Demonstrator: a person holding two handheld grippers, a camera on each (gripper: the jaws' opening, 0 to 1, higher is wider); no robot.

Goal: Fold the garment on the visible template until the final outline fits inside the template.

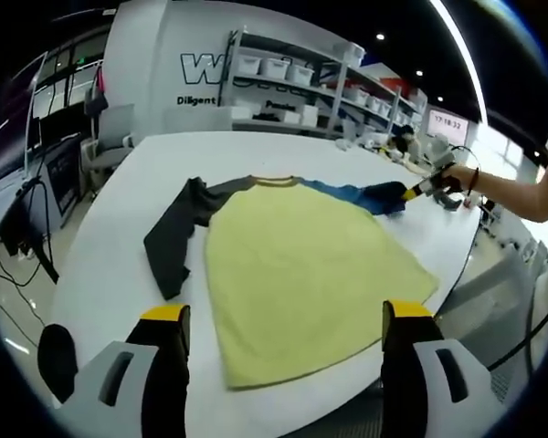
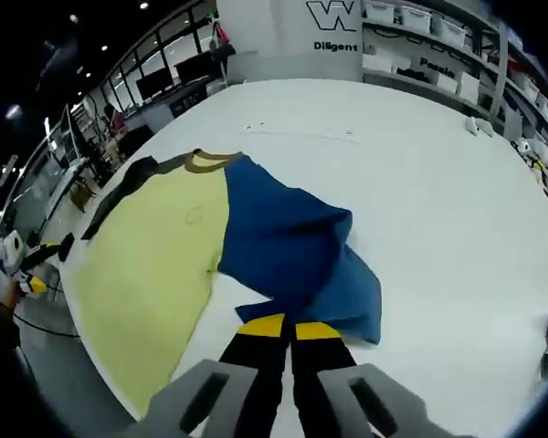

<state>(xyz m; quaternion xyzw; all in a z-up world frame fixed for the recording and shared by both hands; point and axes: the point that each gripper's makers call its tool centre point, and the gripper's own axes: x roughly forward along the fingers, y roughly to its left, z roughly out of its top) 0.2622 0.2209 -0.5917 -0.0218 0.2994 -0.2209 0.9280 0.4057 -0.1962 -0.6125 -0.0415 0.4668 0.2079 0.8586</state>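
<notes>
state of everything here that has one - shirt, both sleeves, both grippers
shirt: lying flat on the white table, yellow body spread out, not yet folded
grey sleeve: stretched out to the side, flat, untouched
blue sleeve: bunched and rumpled, its end pinched by the right gripper
left gripper: jaws open, above the shirt's hem, holding nothing
right gripper: jaws closed on the blue sleeve's end

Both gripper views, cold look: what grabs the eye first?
The shirt: its pale yellow body lies flat on the white table, near the front edge. Its blue sleeve is the brightest patch, with the right gripper shut on its cuff at the far side. The dark grey sleeve trails off opposite, and the left gripper hangs open over the hem.
</notes>
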